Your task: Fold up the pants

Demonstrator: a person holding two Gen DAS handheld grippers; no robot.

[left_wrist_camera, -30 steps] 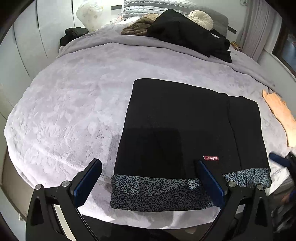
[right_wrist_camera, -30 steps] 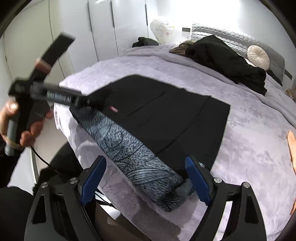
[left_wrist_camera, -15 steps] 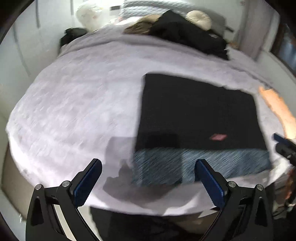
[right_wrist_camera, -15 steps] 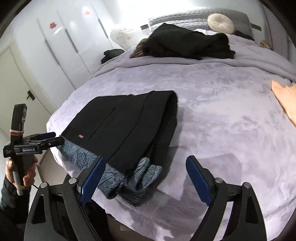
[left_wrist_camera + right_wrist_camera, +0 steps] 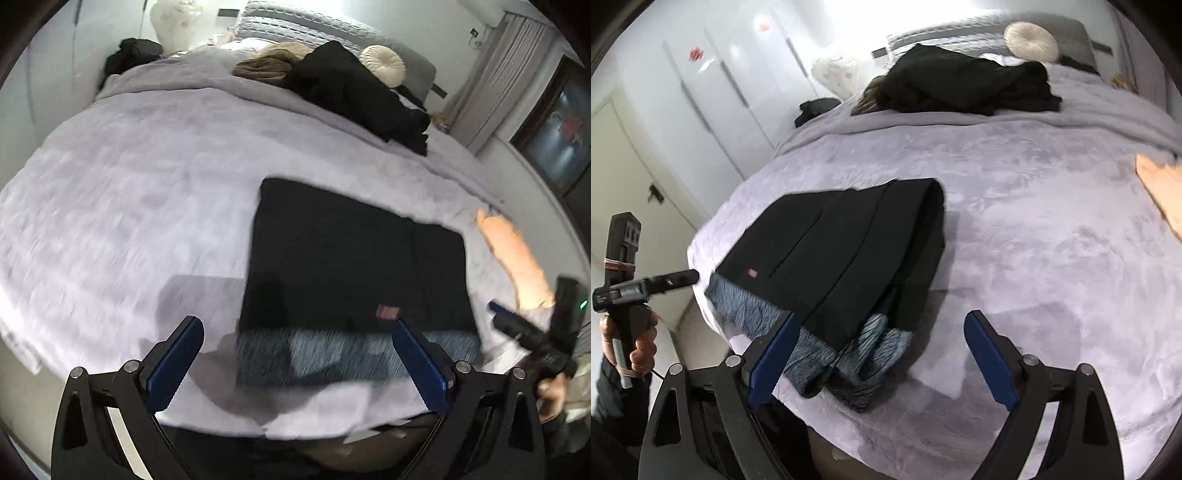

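Note:
Black pants (image 5: pixel 351 254) lie folded in a flat rectangle on the lilac bed, with a speckled grey-blue waistband (image 5: pixel 354 354) along the near edge and a small red label (image 5: pixel 387 312). They also show in the right wrist view (image 5: pixel 846 254), the waistband (image 5: pixel 812 343) bunched at the bed's edge. My left gripper (image 5: pixel 295 354) is open and empty, held above the waistband's left part. My right gripper (image 5: pixel 879 354) is open and empty, above the pants' right end. Each gripper shows in the other's view, the right at the far right (image 5: pixel 532 332), the left at the far left (image 5: pixel 646 284).
A lilac blanket (image 5: pixel 129 206) covers the bed. A pile of black and brown clothes (image 5: pixel 343 85) and a round cream cushion (image 5: pixel 382 64) lie at the headboard. An orange cloth (image 5: pixel 517 254) lies at the right edge. White wardrobes (image 5: pixel 713 92) stand on the left.
Both grippers have drawn back from the pants and swung around. The left view has shifted so the pants sit further right; the right gripper has moved off the waistband toward the pants' right end.

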